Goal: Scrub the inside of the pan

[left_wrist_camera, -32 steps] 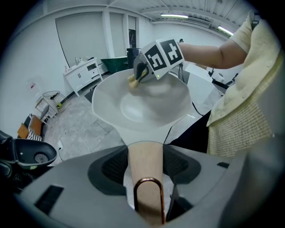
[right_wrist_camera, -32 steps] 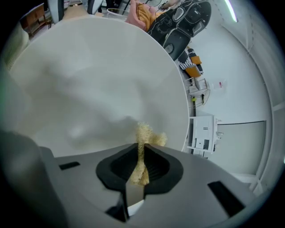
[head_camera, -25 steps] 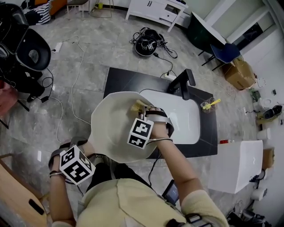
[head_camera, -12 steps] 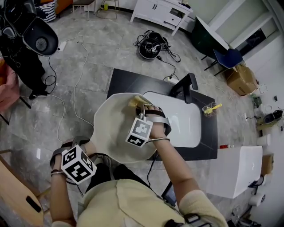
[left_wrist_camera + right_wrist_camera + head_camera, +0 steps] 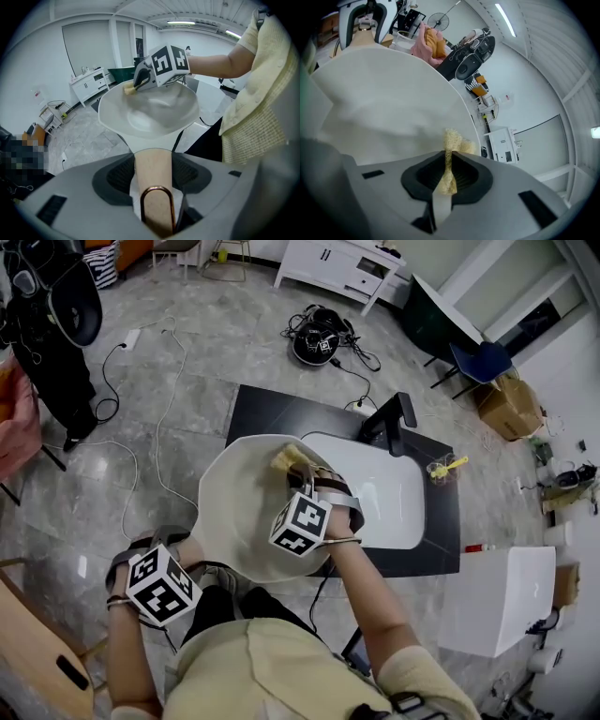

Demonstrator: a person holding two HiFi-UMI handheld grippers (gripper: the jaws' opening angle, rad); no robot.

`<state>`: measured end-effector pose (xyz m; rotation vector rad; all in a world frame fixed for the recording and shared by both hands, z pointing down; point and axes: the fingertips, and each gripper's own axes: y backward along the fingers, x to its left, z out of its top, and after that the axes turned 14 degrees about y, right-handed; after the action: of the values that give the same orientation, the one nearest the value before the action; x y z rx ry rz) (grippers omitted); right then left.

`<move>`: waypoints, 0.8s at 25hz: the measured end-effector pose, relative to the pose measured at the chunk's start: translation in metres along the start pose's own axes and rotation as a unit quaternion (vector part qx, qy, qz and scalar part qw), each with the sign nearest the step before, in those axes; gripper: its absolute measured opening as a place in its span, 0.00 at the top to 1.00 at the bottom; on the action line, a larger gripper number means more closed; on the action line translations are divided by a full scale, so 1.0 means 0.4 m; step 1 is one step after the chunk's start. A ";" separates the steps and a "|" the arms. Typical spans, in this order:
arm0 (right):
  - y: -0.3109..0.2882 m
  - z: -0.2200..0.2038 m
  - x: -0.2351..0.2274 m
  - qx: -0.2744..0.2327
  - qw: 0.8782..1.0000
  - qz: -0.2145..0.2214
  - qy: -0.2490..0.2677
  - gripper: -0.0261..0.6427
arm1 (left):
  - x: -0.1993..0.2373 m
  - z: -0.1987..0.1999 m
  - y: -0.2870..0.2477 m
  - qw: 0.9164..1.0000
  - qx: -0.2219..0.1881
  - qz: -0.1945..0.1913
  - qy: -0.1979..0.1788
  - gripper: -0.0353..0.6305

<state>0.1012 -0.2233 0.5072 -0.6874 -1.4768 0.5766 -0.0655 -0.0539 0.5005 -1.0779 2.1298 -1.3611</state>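
1. Cream pan (image 5: 239,498) held tilted over the left end of the dark counter (image 5: 267,413), overlapping the white sink (image 5: 398,498).
2. Right gripper (image 5: 302,474) reaches inside pan, with yellow sponge (image 5: 287,458) at its tip, pressed on the far wall near the rim.
3. Left gripper (image 5: 173,568) at pan's near-left edge, marker cube facing up.
4. Black faucet (image 5: 389,420) behind sink; small yellow item (image 5: 444,466) on counter, right of sink.

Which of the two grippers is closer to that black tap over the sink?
The right. The right gripper is inside the pan, clamping a sponge, just left of the black tap. The left gripper holds the pan handle, farther away by the person's body.
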 end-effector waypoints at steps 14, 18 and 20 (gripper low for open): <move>0.065 -0.013 0.061 -0.033 0.996 0.035 -0.077 0.88 | -0.004 0.000 0.006 0.998 -0.039 0.003 -0.045 0.56; 0.071 -0.013 0.071 -0.037 0.995 0.041 -0.088 0.88 | -0.012 0.036 0.027 0.996 -0.082 -0.006 -0.038 0.54; 0.072 -0.012 0.073 -0.039 0.993 0.044 -0.097 0.88 | -0.015 0.055 0.033 0.995 -0.093 -0.001 -0.039 0.54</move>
<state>0.1086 -0.1827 0.5065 -0.7780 -1.6640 0.6713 -0.0522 -0.0591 0.4784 -1.1843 2.2321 -1.1199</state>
